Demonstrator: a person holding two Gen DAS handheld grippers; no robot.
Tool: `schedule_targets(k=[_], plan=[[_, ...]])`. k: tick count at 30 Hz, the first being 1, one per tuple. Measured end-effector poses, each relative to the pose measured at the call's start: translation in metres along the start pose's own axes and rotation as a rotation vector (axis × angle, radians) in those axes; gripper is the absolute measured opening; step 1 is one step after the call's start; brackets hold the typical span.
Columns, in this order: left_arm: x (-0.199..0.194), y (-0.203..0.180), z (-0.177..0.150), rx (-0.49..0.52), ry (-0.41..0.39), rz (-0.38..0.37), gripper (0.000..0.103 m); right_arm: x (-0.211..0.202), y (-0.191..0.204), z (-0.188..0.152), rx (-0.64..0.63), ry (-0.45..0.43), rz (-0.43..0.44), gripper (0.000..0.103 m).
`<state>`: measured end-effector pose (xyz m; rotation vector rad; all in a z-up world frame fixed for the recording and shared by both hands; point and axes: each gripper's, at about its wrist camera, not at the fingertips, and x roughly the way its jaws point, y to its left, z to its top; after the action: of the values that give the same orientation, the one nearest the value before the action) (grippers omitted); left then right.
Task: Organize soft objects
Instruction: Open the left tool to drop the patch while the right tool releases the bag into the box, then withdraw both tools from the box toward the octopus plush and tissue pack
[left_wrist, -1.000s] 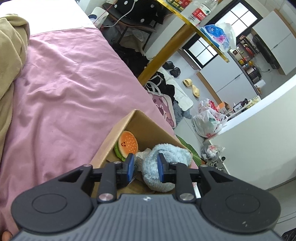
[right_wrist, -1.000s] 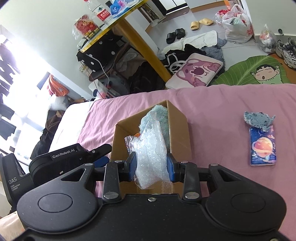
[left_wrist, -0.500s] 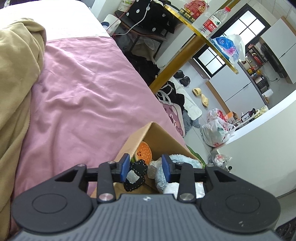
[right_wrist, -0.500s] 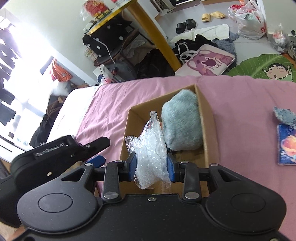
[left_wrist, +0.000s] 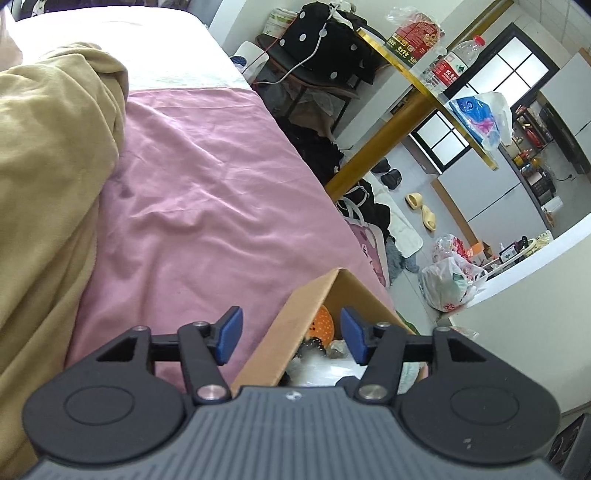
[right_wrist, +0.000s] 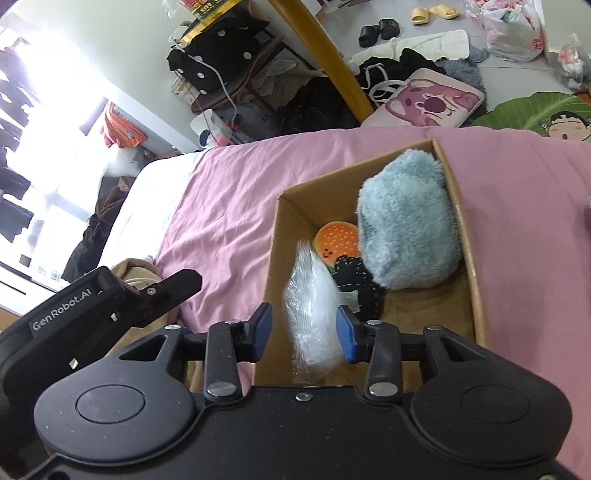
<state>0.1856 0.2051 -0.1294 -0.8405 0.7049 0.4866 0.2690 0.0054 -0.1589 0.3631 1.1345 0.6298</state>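
Box: the cardboard box (right_wrist: 466, 258) sits open on the pink bed sheet (right_wrist: 236, 192), and the soft things are gathered inside it.
Contents: a fluffy blue-grey plush (right_wrist: 406, 225) fills the far right side; an orange burger plush (right_wrist: 338, 240) lies beside it toward the left wall; a small black stitched piece (right_wrist: 356, 277) lies just in front of the burger, touching the blue-grey plush.
Bubble wrap: a clear bubble-wrap bundle (right_wrist: 314, 310) stands in the near left part of the box, between the blue pads of the right gripper (right_wrist: 303, 332).
Right jaws: spread; there is a visible gap on the left side of the bundle, and the right pad is at most brushing it, so the bundle looks released rather than pinched.
Left jaws: the left gripper (left_wrist: 291, 334) hovers over the box's near left wall with its jaws spread wide and nothing between them.
Done: four soft items are in the box, as far as the views show.
Left to do: at the right edge of the right wrist view a sliver of something grey (right_wrist: 587, 214) lies on the sheet outside the box; it is too cropped to identify, but it may be another item to collect.
Surroundings: a tan blanket (left_wrist: 48, 177) is bunched on the bed to the left; the floor beyond the bed holds clothes, bags and slippers.
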Motion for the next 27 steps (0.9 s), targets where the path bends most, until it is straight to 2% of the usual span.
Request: schedule_targets(k=[2, 4, 12, 23, 27], plan=[[0.000, 0.000, 0.000, 0.006, 0.005, 0.002, 0.070, -0.004, 0.001, -0.001, -0.007, -0.003, 0.000, 0.049], [0.000, -0.001, 0.000, 0.012, 0.010, 0.004, 0.076, -0.009, 0.002, -0.002, -0.017, -0.010, -0.003, 0.049], [-0.006, -0.012, -0.009, 0.078, 0.037, -0.006, 0.085, -0.040, -0.003, -0.003, -0.050, -0.046, -0.030, 0.054], [-0.027, -0.045, -0.032, 0.221, 0.029, -0.037, 0.088, -0.102, -0.031, -0.008, -0.076, -0.134, -0.077, 0.073], [-0.035, -0.062, -0.044, 0.287, 0.031, -0.053, 0.088, -0.120, -0.045, -0.011, -0.066, -0.157, -0.077, 0.077]])
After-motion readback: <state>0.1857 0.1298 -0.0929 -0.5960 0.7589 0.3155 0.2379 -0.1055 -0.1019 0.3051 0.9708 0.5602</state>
